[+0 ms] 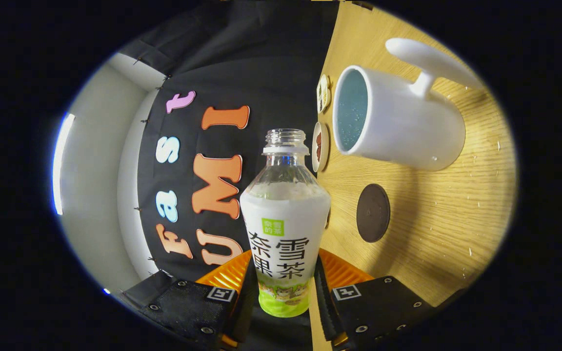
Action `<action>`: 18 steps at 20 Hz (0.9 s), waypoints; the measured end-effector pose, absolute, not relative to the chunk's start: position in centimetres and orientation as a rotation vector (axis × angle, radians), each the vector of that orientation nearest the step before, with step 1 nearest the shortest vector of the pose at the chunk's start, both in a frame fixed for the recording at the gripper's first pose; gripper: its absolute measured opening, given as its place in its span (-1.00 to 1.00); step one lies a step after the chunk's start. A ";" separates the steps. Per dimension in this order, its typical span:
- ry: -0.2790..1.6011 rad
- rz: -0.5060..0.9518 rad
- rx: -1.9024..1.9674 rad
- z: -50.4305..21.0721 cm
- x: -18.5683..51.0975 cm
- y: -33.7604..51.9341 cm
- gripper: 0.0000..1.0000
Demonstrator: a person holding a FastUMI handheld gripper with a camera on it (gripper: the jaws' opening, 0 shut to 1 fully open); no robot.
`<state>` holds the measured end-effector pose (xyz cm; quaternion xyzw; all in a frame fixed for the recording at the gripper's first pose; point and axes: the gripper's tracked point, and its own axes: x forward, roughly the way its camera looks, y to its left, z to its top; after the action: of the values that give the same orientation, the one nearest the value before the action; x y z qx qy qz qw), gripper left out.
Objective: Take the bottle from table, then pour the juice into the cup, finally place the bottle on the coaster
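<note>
Your view is rolled on its side, so the wooden bench (437,204) stands like a wall beside the bottle, and its far parts run out of sight. The white cup (398,122) on it shows its open mouth toward the bottle's neck; its inside looks bluish, and you cannot tell whether it holds anything. Its handle is cut short at the far end.

The bottle (285,219) sits between your fingers (247,287), uncapped, its clear upper part showing a pale fill line at the shoulder. Its base is hidden behind the gripper (283,297). Both fingers press on its lower sides, so you have it held, at a narrow opening. Its wrap carries large dark Chinese characters under a small green patch.

The dark round coaster (373,213) lies bare on the bench just beside the bottle, between it and the cup's base. Two small patterned discs (321,146) lie near the bottle's neck; their details are too small to make out.
</note>
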<state>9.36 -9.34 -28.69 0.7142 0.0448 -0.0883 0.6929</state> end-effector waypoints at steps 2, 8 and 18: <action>0.076 -0.207 1.626 -28.5 9.0 -9.8 0.16; 0.043 -0.228 1.701 -28.2 9.1 -10.5 0.15; -0.005 -0.242 1.796 -27.5 9.4 -11.8 0.15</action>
<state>9.44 -11.81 -27.54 0.7801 -0.0022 -0.1053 0.6168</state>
